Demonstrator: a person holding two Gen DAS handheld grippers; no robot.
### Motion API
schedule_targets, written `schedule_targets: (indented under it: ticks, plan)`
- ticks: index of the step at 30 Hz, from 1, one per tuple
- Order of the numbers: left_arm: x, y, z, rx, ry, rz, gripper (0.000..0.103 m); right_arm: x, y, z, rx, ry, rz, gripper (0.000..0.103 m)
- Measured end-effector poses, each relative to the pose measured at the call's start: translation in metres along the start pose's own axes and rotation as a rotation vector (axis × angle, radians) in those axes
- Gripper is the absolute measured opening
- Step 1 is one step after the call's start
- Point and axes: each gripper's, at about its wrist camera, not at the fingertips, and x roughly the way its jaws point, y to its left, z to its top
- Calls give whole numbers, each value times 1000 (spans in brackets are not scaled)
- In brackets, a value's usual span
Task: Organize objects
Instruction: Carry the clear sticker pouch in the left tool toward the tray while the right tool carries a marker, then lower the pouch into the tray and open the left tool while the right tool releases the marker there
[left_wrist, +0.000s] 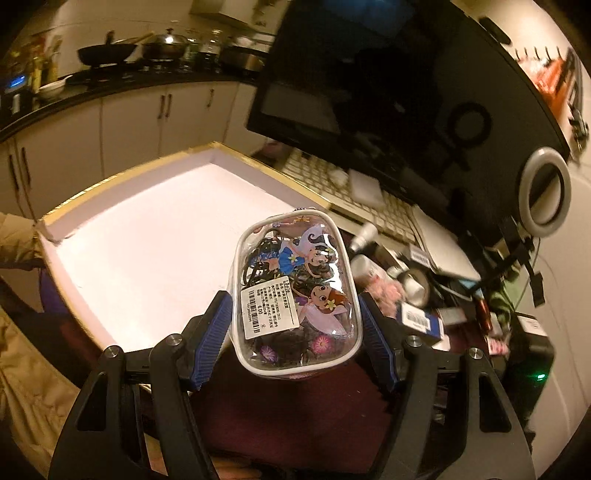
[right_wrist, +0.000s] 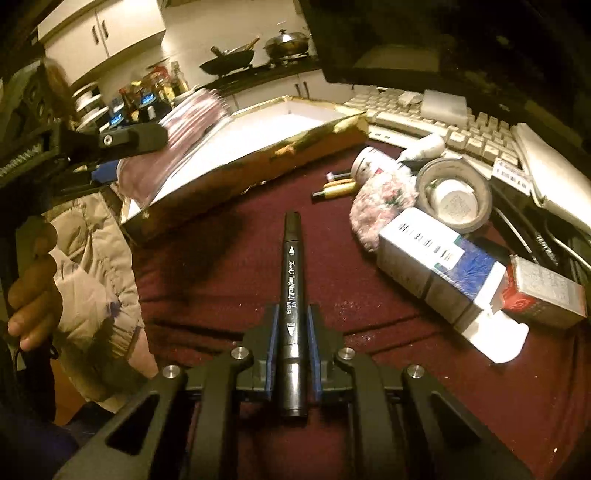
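Note:
A clear zip pouch (left_wrist: 295, 295) printed with cartoon fairies and full of dark hair ties hangs in the air, with my left gripper (left_wrist: 293, 297) shut on its two sides. It hovers over the near right corner of a gold-edged box (left_wrist: 122, 177) with a white inside. In the right wrist view the same pouch (right_wrist: 184, 125) shows as a pink blur above the box's gold wall (right_wrist: 258, 162). My right gripper (right_wrist: 292, 310) is shut on a black art marker (right_wrist: 291, 266), which points forward over the dark red tablecloth (right_wrist: 229, 280).
Right of the marker lie a blue-and-white carton (right_wrist: 439, 266), a red-and-grey carton (right_wrist: 546, 295), a tape roll (right_wrist: 454, 195), a pink fluffy item (right_wrist: 380, 206) and small pens (right_wrist: 332, 186). A keyboard (right_wrist: 424, 114) and monitor (left_wrist: 369, 92) stand behind. A person's sleeve (right_wrist: 92, 251) is at the left.

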Motion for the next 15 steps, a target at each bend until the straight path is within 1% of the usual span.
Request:
schedule_targets:
  ticks: [4,6,8,12,15]
  plan:
    - [-5,19,4,-33,-20,35,69,-20,-2,10,38,-67,6,13]
    - [-7,28,7,-55,-27,48,69,-22,0,18,47,-84,8,13]
    - [-9,36,12,-72,-41,69,69,-21,5,27,57,-99,14,13]
    - [-12,53,24,-105,-91,142,69,-14,16,56,84,-128,58,13]
    - [-10,66,30,-131,-99,172,69,3,27,77,89,-112,98,13]
